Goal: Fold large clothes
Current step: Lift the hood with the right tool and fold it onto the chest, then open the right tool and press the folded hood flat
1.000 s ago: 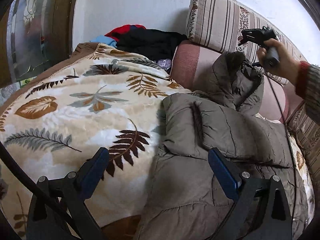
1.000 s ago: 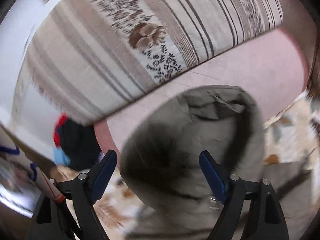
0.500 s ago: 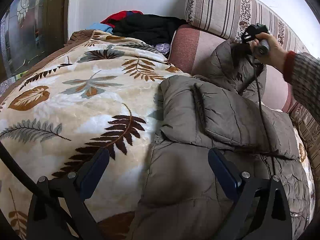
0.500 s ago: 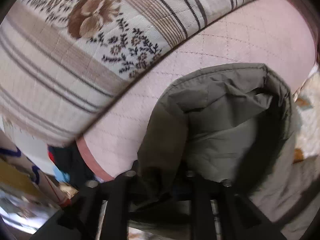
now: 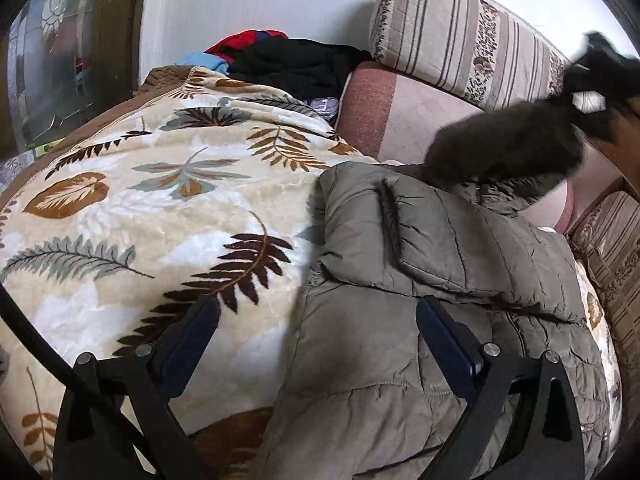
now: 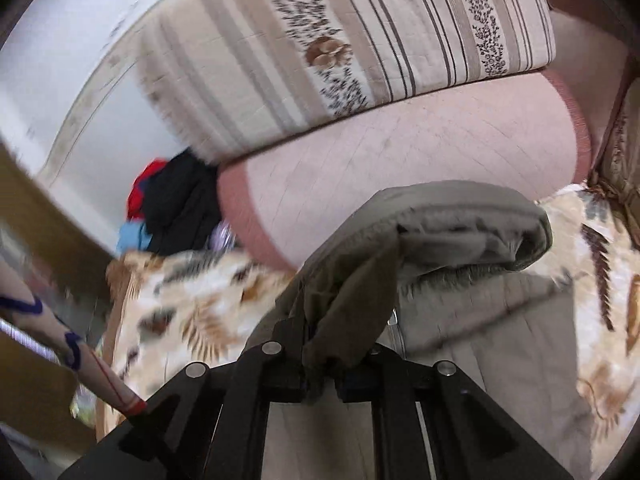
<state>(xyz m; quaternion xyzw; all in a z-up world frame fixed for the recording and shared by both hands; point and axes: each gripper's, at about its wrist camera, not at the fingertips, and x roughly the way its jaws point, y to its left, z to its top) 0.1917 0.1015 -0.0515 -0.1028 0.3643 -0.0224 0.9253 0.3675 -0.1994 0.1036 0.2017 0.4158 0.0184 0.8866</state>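
Note:
An olive-grey padded jacket (image 5: 420, 320) lies on a leaf-patterned blanket (image 5: 140, 208), its sleeves folded across its body. My left gripper (image 5: 316, 344) is open and empty, hovering over the jacket's lower left part. My right gripper (image 6: 322, 376) is shut on the jacket's hood (image 6: 440, 232) and holds it lifted off the pink cushion. In the left wrist view the hood (image 5: 508, 148) is a dark blur hanging from the right gripper (image 5: 592, 80) at the upper right.
A pink cushion (image 5: 400, 120) and a striped floral cushion (image 5: 460, 36) stand behind the jacket. A pile of black, red and blue clothes (image 5: 288, 60) lies at the back by the white wall. Another striped cushion (image 5: 612, 240) is at the right.
My right gripper went from open around the hood to shut on it, then lifted and pulled it away from the pink cushion. My left gripper stayed open over the jacket.

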